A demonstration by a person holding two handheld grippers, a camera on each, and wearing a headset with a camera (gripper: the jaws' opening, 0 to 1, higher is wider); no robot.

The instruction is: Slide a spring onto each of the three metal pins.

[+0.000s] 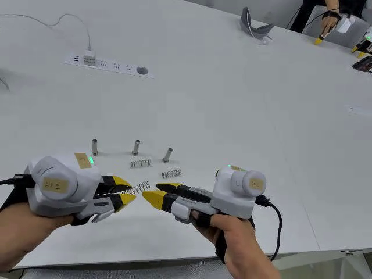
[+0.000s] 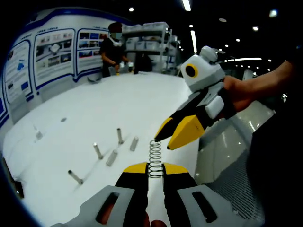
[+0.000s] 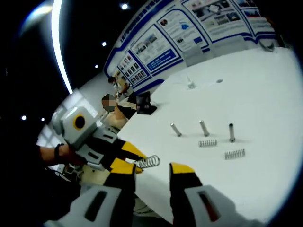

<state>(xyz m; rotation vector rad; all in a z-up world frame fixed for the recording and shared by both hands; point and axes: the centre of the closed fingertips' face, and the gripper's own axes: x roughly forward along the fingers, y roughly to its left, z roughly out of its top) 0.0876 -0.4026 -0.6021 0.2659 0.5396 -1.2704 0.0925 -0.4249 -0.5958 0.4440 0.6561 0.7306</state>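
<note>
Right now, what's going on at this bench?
A person is working with a gripper in each hand over a white table. The left gripper is shut on one end of a spring, held up off the table. The right gripper is open, with its tips close to the spring's free end. The three pins stand upright in a row, all bare. Two other springs lie on the table just in front of them.
</note>
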